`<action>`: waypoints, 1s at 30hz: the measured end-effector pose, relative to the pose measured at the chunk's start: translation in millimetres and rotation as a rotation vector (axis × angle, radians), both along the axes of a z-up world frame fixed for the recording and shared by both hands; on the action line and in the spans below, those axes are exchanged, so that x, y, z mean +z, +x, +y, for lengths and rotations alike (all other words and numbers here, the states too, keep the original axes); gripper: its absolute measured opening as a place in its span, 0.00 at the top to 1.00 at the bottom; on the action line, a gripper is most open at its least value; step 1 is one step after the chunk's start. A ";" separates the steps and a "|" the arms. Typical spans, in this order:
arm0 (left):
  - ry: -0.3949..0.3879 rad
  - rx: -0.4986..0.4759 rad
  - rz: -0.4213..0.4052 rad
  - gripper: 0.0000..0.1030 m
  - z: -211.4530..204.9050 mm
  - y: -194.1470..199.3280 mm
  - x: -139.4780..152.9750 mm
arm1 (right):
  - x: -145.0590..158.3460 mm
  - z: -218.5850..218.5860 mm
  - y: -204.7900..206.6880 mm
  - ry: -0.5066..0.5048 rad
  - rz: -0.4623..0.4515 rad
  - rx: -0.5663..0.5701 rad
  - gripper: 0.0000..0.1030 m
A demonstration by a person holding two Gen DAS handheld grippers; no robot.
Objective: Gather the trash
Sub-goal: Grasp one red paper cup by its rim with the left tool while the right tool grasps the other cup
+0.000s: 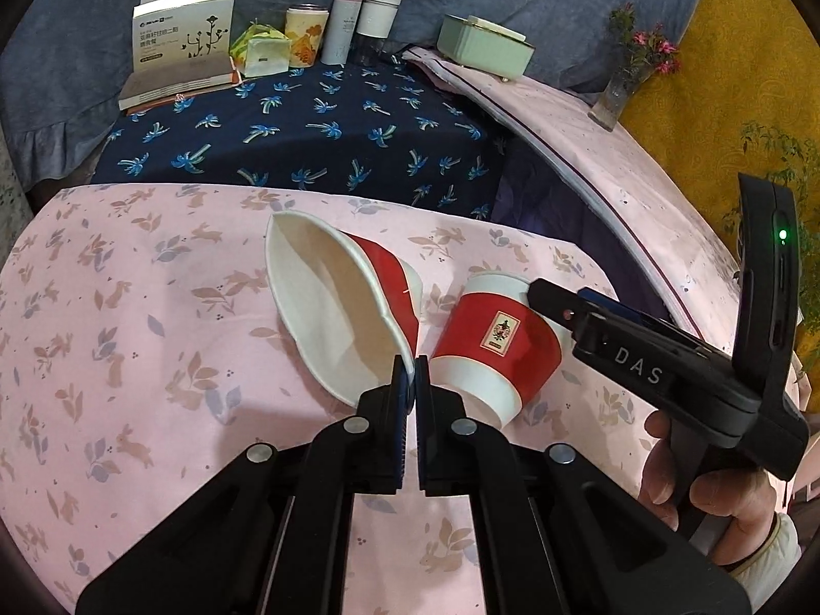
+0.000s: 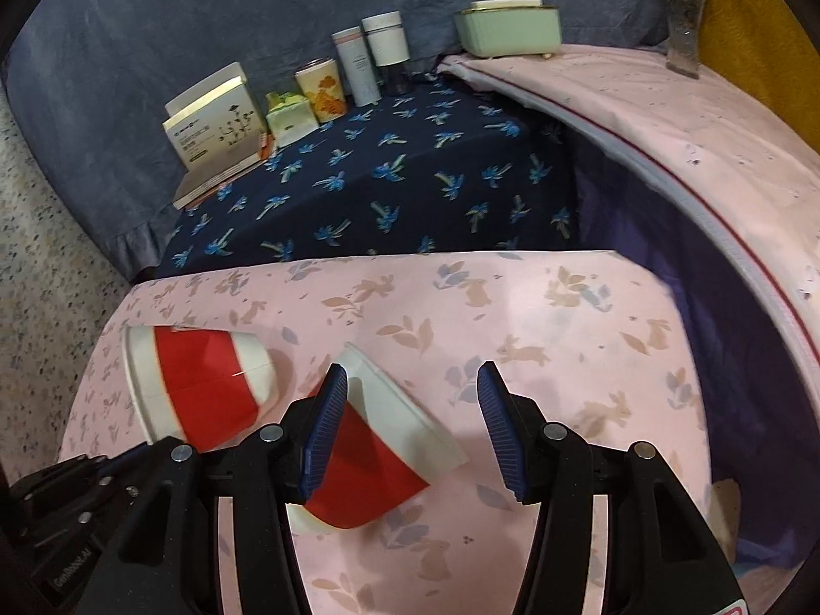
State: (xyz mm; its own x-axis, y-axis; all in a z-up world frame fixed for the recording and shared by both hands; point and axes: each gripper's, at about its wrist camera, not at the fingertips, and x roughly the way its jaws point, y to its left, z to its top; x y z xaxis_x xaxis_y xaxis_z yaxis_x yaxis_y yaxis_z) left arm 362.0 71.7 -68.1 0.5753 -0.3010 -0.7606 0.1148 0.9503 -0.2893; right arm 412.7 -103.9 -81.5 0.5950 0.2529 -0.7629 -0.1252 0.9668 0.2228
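Two paper cups, none collected yet | my left tongs (image 1: pixel 410 384) pinch flattened cup (image 1: pixel 333 307) rim | right tongs (image 2: pixel 410 430) spread over second cup (image 2: pixel 379 451), 6 o'clock

Pink rabbit-print cloth (image 1: pixel 128 307) covers the near surface. At 12 o'clock, navy palm-print cloth (image 1: pixel 318 138) carries an open white box (image 1: pixel 182 33) on a book (image 1: pixel 174 89), floral tin (image 1: pixel 306 36), two white cylinders (image 1: pixel 359 23). Mint box (image 1: pixel 484 46) at 1 o'clock, flower vase (image 1: pixel 622 84) at 2.

"DAS" on right gripper (image 1: pixel 638 366) body, box (image 1: pixel 182 33) print unreadable
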 end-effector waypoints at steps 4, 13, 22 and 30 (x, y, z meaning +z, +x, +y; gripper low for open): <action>0.004 -0.016 0.008 0.98 -5.1 -4.7 -2.6 | -3.1 9.0 -5.6 0.019 0.014 0.062 0.50; 0.012 -0.021 0.029 0.97 0.3 -37.2 -3.5 | -8.9 22.8 -60.7 0.026 0.051 0.099 0.49; 0.034 -0.040 0.060 0.98 14.6 -98.5 -6.4 | -14.0 40.0 -152.2 0.065 0.095 0.122 0.68; 0.060 -0.089 0.081 0.98 16.6 -163.2 -11.1 | -19.6 54.0 -237.1 0.062 0.112 0.103 0.96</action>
